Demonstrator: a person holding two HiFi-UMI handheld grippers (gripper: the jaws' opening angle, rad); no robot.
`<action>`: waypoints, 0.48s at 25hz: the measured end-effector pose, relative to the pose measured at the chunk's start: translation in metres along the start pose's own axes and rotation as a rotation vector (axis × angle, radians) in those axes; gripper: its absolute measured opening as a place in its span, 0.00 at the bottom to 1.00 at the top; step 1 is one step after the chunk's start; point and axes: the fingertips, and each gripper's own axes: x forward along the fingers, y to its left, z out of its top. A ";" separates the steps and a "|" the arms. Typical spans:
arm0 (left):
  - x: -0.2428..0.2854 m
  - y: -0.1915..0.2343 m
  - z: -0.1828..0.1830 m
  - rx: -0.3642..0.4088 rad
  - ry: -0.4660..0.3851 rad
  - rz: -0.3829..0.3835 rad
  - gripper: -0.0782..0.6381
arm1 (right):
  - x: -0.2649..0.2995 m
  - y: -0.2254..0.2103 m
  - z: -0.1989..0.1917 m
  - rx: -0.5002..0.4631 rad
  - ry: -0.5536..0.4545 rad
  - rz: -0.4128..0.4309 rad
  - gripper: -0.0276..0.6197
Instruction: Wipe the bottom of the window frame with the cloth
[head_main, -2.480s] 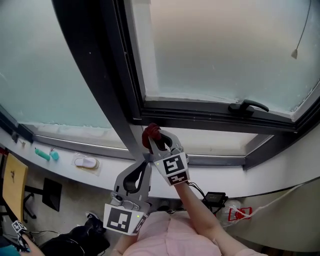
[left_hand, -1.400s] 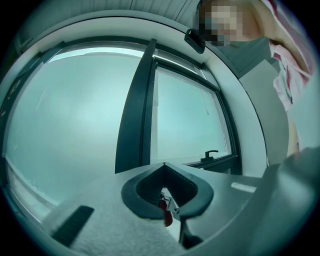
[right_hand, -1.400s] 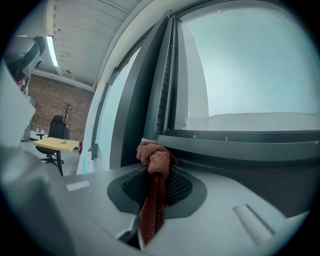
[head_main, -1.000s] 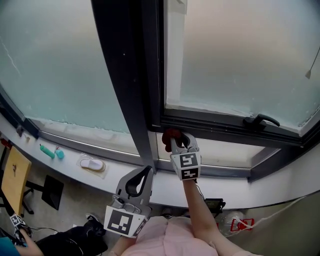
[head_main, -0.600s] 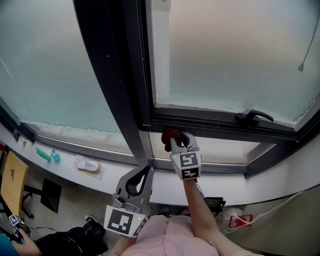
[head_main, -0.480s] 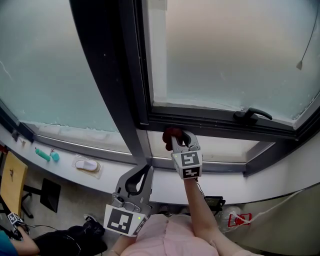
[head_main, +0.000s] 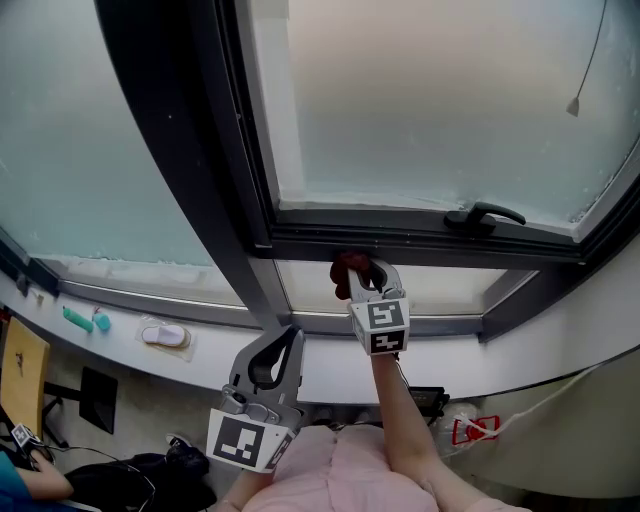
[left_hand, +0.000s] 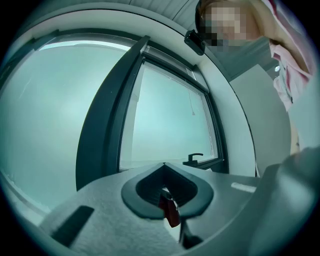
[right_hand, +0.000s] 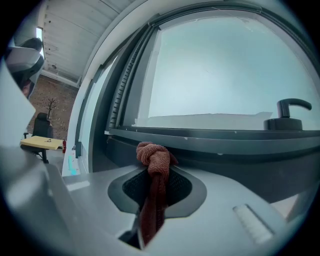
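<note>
Head view first: where is the cloth?

The red cloth (head_main: 346, 264) sits at the lower edge of the window frame's bottom rail (head_main: 420, 243), just right of the dark upright post (head_main: 190, 150). It looks pressed up against the underside of the rail, above the white sill (head_main: 450, 290).

What holds it there?

The right tongs (head_main: 360, 272). The right gripper view shows them clamped on the cloth. Its knot stands proud of the tips, close in front of the dark rail, and the rest hangs down through the opening between the jaws.

And the window handle?

The black window handle (head_main: 485, 213) lies on the same rail, at 2 o'clock from the cloth and well apart from it.

What about the other side?

The left tongs (head_main: 292, 334) are low, at 7 o'clock from the right pair. They are clear of the frame and point up toward the post. In the left gripper view their tips meet and the jaws form a closed loop. A bit of red shows inside that loop, but I cannot tell what it is.

Anything else around?

The person's forearm (head_main: 400, 420) runs up from 6 o'clock to the right tongs, over a pink garment (head_main: 340, 470). Far out at 9 o'clock, on the long ledge (head_main: 120, 300), lie a teal object (head_main: 78, 320) and, near it, a white one (head_main: 165, 335).
</note>
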 end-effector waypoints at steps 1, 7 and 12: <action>0.002 -0.003 0.000 -0.001 -0.002 -0.002 0.11 | -0.003 -0.006 -0.003 0.006 0.002 -0.007 0.14; 0.012 -0.018 -0.001 -0.010 -0.006 -0.008 0.11 | -0.025 -0.046 -0.010 0.013 0.029 -0.065 0.14; 0.023 -0.035 0.000 -0.015 -0.013 -0.017 0.11 | -0.040 -0.072 -0.013 0.012 0.045 -0.089 0.14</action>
